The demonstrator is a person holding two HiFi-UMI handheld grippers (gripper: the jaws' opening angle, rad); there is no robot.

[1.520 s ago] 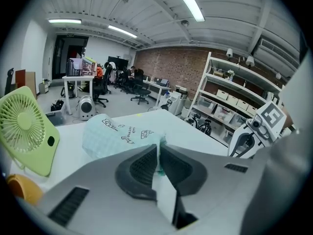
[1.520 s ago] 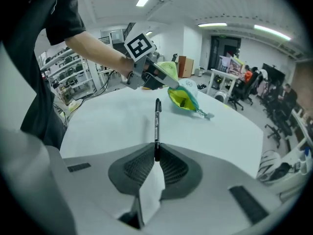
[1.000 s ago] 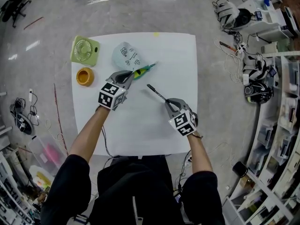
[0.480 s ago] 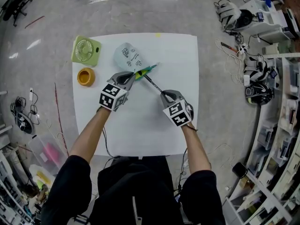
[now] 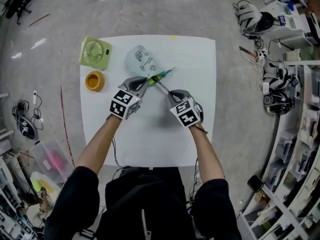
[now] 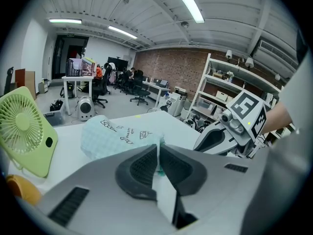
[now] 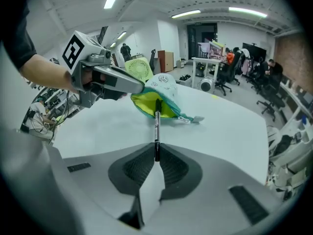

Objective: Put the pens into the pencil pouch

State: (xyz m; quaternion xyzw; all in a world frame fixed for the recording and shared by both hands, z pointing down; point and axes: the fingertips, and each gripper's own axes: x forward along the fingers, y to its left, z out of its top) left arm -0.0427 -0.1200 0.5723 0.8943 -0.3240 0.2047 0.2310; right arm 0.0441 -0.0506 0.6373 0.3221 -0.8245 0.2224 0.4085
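Surface: white worktop [image 5: 150,139] in a workshop, with a green fan [image 5: 95,52] and an orange round thing [image 5: 93,80] near its left edge.
Progress: I judge that insertion is only starting; no pen is seen fully inside the pencil pouch [image 5: 141,61].
Left tongs [image 6: 157,153]: closed on the pouch's edge, which keeps the yellow-lined mouth open.
Right tongs [image 7: 156,155]: closed on the rear end of a black pen [image 7: 157,124].
Pen position: it points forward out of its tongs, with the tip at the pouch opening.
Remaining: push the pen in and release it; no other pen shows.
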